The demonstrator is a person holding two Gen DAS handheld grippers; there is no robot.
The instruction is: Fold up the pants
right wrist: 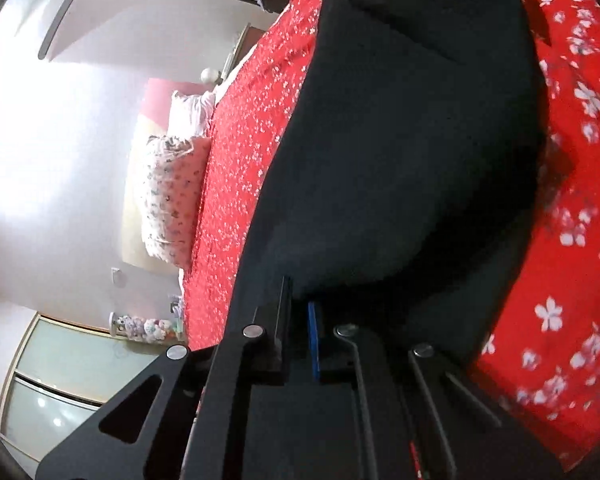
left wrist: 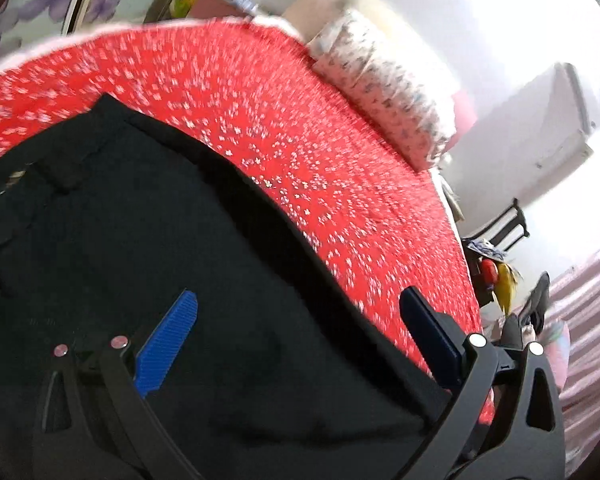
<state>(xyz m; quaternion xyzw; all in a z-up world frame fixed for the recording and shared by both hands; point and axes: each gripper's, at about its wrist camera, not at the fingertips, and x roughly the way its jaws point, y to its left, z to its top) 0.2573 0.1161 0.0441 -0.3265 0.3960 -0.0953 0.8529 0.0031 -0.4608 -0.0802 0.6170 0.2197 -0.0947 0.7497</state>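
Black cloth is all that sits in front of both my tongs. My right tongs point(right wrist: 300, 316) have their jaws drawn narrow on an edge of the pants point(right wrist: 412, 128), the blue pad nearly meeting the dark one with fabric pinched between. My left tongs point(left wrist: 300, 312) stand wide, one blue finger over the pants point(left wrist: 120, 248) and the other out over the red sheet, gripping nothing.

The pants lie spread on the bed point(left wrist: 320, 184), on a red cover with small white flowers, partly doubled over already by the look of the creases. A patterned pillow point(left wrist: 388, 88) rests at the far edge, well apart from the cloth.

I judge the fabric soft and limp, fairly light, likely to sag and slide wherever it is not held. A hem or waistband edge, where the layers are thicker, should give the surest hold; a pinch in the middle would only bunch it.
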